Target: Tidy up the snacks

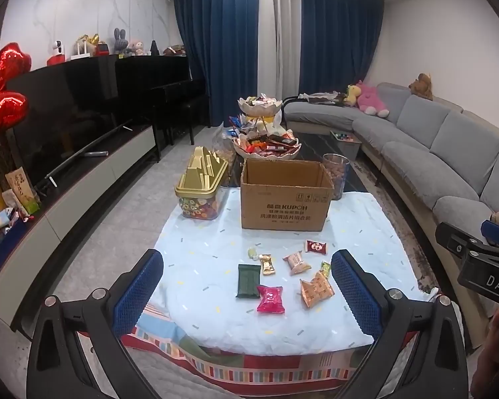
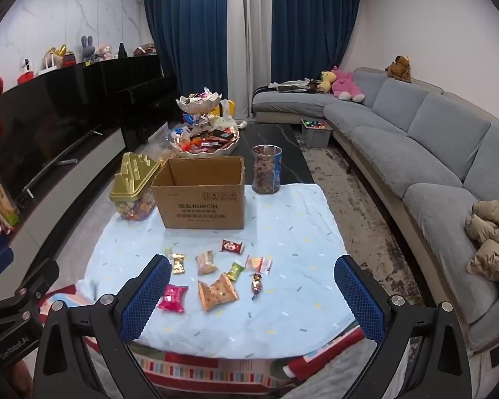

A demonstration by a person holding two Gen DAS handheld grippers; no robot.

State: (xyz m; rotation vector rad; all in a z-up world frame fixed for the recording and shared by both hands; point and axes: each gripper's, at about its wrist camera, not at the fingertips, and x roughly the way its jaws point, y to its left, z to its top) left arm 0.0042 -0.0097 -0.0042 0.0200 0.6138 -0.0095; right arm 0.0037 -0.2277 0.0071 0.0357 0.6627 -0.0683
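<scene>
Both tongs stand fully open and hold nothing: the left tongs (image 1: pixel 246 286) and the right tongs (image 2: pixel 252 294) hover above the near edge of the bench (image 1: pixel 366 219), tilted downward toward the snacks.

The snacks lie loose on the pale blue cloth (image 1: pixel 199 232), in the lower centre of both views, none yet in the box. In the left wrist view the dark green packet (image 1: pixel 248 281) and the pink packet (image 1: pixel 270 299) lie near each other, between the left tongs' pads. The orange patterned packet (image 1: pixel 316 290) lies just beside the right-hand pad. Further up the frame are a gold-wrapped sweet (image 1: pixel 267 263), a peach packet (image 1: pixel 296 262) and a red packet (image 1: pixel 316 246). The open cardboard box (image 1: pixel 284 196) stands behind them at centre frame, apparently empty; its floor is not visible.

Assessment: the step in hand appears to be the first pick. Recommended practice: select one packet lying clear of its neighbours, lower the pads to either side of its body rather than its crimped ends, and close gently, since these wrappers crush and slip. Carry it over the box rim before releasing. Work each of the tongs on its own side to avoid collision.
</scene>
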